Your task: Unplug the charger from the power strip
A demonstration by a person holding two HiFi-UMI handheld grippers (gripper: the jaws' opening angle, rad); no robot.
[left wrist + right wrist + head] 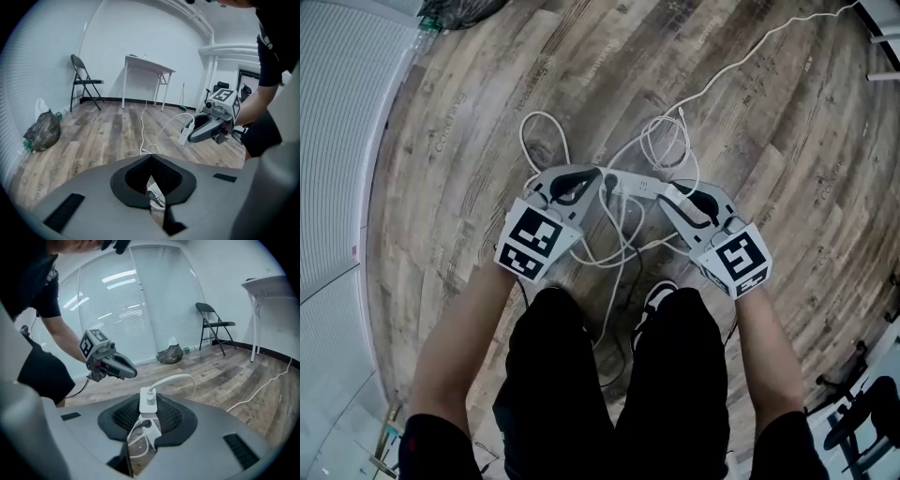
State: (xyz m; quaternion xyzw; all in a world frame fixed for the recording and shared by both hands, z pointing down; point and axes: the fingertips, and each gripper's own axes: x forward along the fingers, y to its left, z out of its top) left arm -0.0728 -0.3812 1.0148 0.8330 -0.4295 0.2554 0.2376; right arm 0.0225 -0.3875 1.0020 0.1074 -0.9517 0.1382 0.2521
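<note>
The right hand-held gripper [667, 190] is clenched on the white charger [148, 401], whose cable [176, 378] loops out of its top. The charger still sits against the power strip [636, 185], which is at the centre of the head view between the two gripper tips, above the wooden floor [487, 112]. A black plug [146, 423] is beside the charger. The left hand-held gripper [151, 161] has its tips together. Cords show in the slit behind them, but I cannot tell whether any is pinched.
</note>
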